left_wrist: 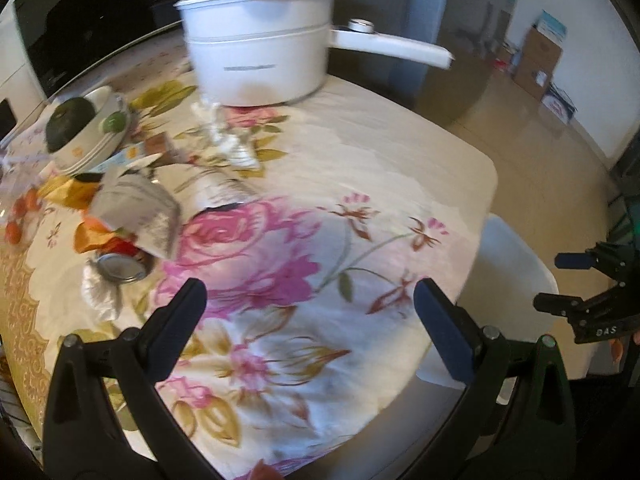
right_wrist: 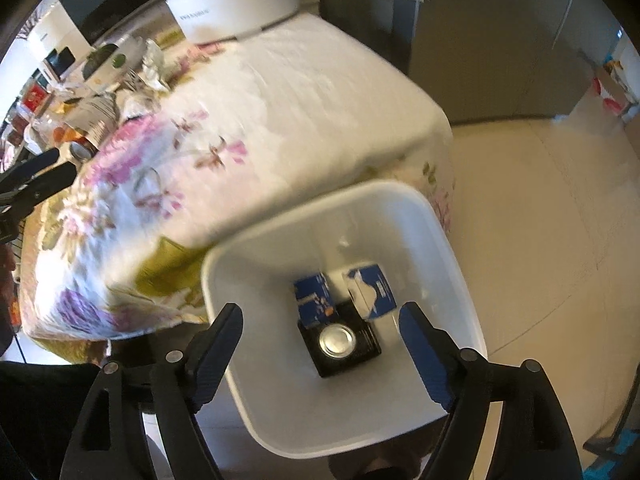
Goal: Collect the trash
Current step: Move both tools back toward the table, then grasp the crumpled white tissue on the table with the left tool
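A white trash bin stands on the floor beside the table corner; it holds two blue-and-white cartons and a black can. My right gripper hangs open and empty over the bin. My left gripper is open and empty above the floral tablecloth. Trash lies at the table's left: a silver foil bag, a tin can, crumpled white paper, orange wrappers and a crumpled tissue. The bin's rim also shows in the left wrist view.
A white electric pot with a long handle stands at the table's far side. A stack of bowls with a dark fruit and small tomatoes are at the left. A microwave is behind. Boxes stand on the floor.
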`<state>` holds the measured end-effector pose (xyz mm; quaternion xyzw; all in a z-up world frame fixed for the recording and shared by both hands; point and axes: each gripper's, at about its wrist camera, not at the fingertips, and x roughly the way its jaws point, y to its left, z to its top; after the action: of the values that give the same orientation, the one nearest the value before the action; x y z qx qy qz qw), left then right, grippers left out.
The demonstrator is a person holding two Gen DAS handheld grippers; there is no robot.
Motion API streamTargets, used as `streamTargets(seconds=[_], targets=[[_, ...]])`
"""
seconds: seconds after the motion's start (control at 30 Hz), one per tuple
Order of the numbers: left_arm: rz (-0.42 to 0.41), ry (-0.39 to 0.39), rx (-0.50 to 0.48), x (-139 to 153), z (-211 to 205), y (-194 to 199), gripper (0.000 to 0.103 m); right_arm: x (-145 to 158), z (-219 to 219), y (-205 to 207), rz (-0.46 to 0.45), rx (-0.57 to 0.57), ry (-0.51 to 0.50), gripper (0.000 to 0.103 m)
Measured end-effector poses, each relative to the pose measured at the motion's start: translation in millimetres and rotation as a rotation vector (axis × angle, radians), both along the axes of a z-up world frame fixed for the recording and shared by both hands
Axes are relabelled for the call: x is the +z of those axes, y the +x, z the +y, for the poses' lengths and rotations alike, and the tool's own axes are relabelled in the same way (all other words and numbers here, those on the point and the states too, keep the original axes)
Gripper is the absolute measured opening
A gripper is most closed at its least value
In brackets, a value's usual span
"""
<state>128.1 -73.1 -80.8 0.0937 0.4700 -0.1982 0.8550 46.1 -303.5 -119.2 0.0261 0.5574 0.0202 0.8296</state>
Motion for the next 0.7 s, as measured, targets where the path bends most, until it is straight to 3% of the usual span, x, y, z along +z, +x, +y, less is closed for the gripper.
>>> streamTargets(seconds=[0.23, 0.37, 0.47, 0.53, 0.7], targets=[[0.003, -0.013, 0.100, 2.5, 42.0, 13.4, 0.103, 7.4, 22.1, 15.9, -0.021, 0.025, -0.003, 0.084], [0.010, -0.021, 0.166, 1.4, 70.0, 20.3, 0.103, 8.0, 36.8, 27.2, -0.021, 0.047, 0.005, 0.093], [0.013, -0.026, 0.216, -0.9, 92.5, 24.8, 0.103, 10.3, 49.6, 34.1, -0.032, 0.059, -0.012, 0.094], [0.015, -0.024, 0.256, -3.8, 109.5, 27.7, 0.103, 12.0, 59.3, 40.3, -0.034, 0.062, -0.021, 0.103], [0.010, -0.012, 0.344, -14.6, 147.1, 35.1, 0.103, 17.8, 84.8, 54.9, -0.051, 0.088, -0.023, 0.103]])
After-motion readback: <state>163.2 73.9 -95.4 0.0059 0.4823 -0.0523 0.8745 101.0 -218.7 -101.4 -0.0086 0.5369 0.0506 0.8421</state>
